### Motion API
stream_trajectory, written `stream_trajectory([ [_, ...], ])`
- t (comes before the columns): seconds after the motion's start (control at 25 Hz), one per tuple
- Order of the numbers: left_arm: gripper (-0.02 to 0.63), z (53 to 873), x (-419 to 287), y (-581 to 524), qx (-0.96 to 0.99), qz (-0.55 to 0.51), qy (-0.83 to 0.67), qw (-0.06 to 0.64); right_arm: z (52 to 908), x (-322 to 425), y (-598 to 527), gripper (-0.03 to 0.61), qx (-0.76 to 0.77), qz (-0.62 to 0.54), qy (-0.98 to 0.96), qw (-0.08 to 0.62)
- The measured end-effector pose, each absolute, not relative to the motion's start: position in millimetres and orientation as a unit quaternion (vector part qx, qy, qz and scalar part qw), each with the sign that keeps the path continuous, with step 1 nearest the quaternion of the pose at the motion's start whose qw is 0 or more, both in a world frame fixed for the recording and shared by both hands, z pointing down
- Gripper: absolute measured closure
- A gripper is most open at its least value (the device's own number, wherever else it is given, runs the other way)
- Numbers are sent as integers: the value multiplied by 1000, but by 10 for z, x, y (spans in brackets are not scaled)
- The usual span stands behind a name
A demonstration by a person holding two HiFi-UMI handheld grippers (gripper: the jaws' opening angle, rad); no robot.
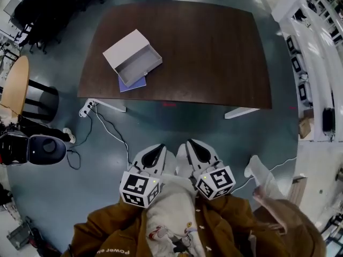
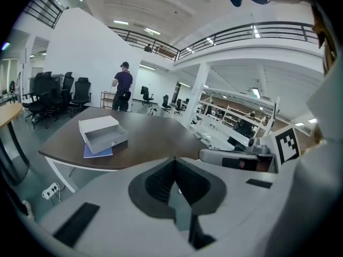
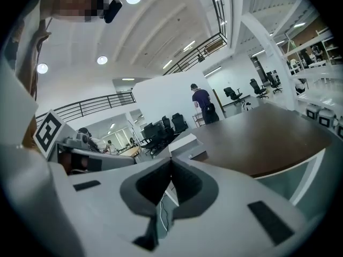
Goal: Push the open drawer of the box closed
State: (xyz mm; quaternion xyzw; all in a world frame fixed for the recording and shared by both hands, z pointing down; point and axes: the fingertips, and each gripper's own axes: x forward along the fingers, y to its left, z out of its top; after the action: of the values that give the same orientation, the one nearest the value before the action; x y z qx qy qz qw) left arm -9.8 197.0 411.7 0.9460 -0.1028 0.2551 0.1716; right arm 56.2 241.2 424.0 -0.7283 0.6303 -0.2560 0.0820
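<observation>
A white box (image 1: 127, 50) lies on the left part of a dark brown table (image 1: 214, 52), its grey drawer (image 1: 140, 67) pulled out toward the table's front edge. It rests on a blue sheet (image 1: 132, 84). The box (image 2: 98, 127) and its open drawer (image 2: 109, 140) also show in the left gripper view, and the box (image 3: 185, 144) peeks over the jaws in the right gripper view. Both grippers hang close to my chest, well short of the table. My left gripper (image 1: 156, 150) is shut and empty. My right gripper (image 1: 193, 144) is shut and empty too.
A power strip (image 1: 86, 110) and cables lie on the floor by the table's left leg. A round wooden table (image 1: 15, 84) and a dark round device (image 1: 45, 148) stand at the left. White shelving (image 1: 316, 42) lines the right. A person (image 2: 122, 87) stands beyond the table.
</observation>
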Motion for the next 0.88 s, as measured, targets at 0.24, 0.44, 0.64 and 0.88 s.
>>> stream_trajectory([
  [0.24,608,4124,276,1567,940,256,-125,186,4261,937,2058,574,-718,-266,639,72],
  [0.44,607,4251,592,1143,940,255,-114,193,4420,1181,1635,572,-718,-277,636,65],
  [0.64,609,4335,778,600,938,255,-104,211,4486,1345,1077,574,-718,-283,634,48],
  [0.88,609,4353,935,-204,941,243,-99,213,4469,1438,242,574,-720,-270,639,21],
])
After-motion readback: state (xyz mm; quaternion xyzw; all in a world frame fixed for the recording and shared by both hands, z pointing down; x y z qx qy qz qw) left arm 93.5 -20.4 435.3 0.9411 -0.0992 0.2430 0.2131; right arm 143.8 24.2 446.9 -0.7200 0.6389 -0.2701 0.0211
